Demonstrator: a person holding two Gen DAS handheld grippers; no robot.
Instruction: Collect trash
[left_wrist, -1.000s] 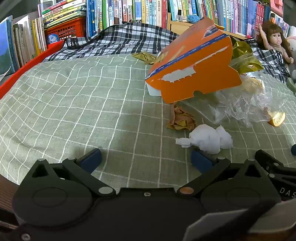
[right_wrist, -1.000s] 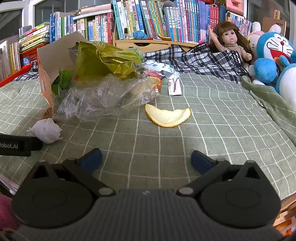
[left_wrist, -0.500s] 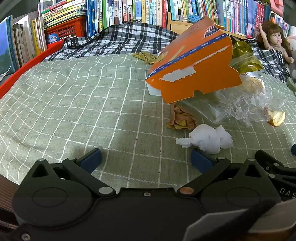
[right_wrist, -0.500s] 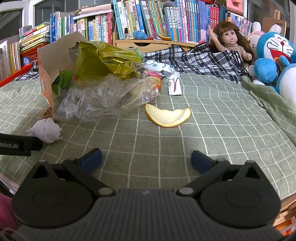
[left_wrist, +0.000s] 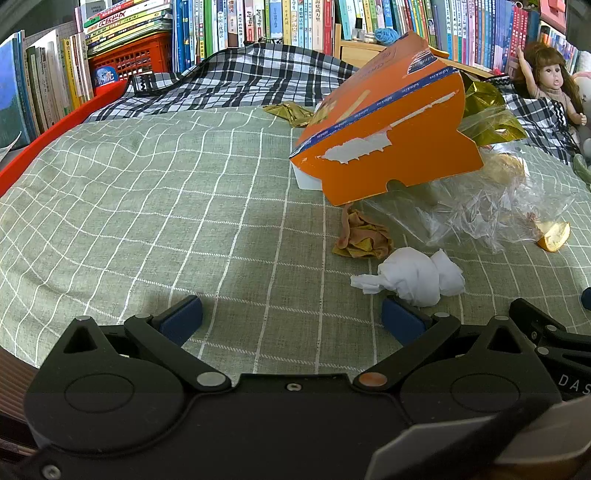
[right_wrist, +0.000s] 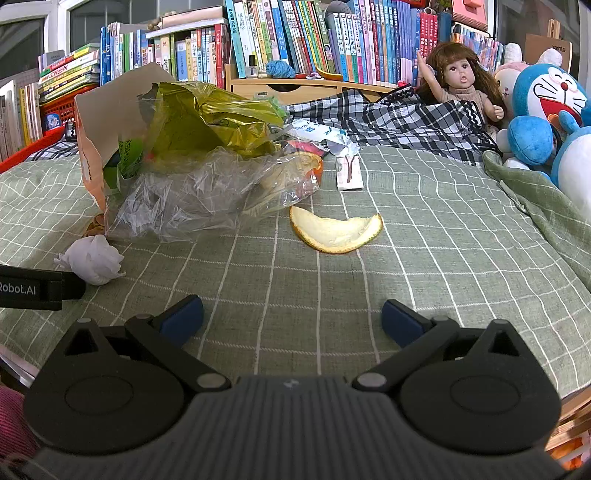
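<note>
In the left wrist view, the left gripper (left_wrist: 291, 319) is seen low over a green checked bedspread (left_wrist: 147, 206), its blue-padded jaws spread wide with nothing between them. A crumpled white tissue (left_wrist: 415, 277) lies just ahead of the right-hand pad, almost touching it. Beyond the tissue, a wadded brownish wrapper (left_wrist: 364, 236) is found at the foot of a tilted orange cardboard box (left_wrist: 384, 136), which is propped over a clear plastic bag (left_wrist: 476, 214). A piece of orange peel (left_wrist: 554, 236) is seen at the far right, and a gold foil scrap (left_wrist: 286, 110) lies behind the box. In the right wrist view, the right gripper (right_wrist: 291, 319) is likewise held with its jaws wide apart and empty above the bedspread (right_wrist: 424, 240). A curved orange peel (right_wrist: 334, 232) is placed ahead of it, well clear of both pads. To the left, the clear plastic bag (right_wrist: 207, 188) and a yellow-green foil bag (right_wrist: 210, 118) spill from the box (right_wrist: 107, 122), with the tissue (right_wrist: 94, 258) nearer the camera. A doll (right_wrist: 461, 85) and a blue plush toy (right_wrist: 546, 110) are seen at the back right, before shelves of books (right_wrist: 295, 37).
</note>
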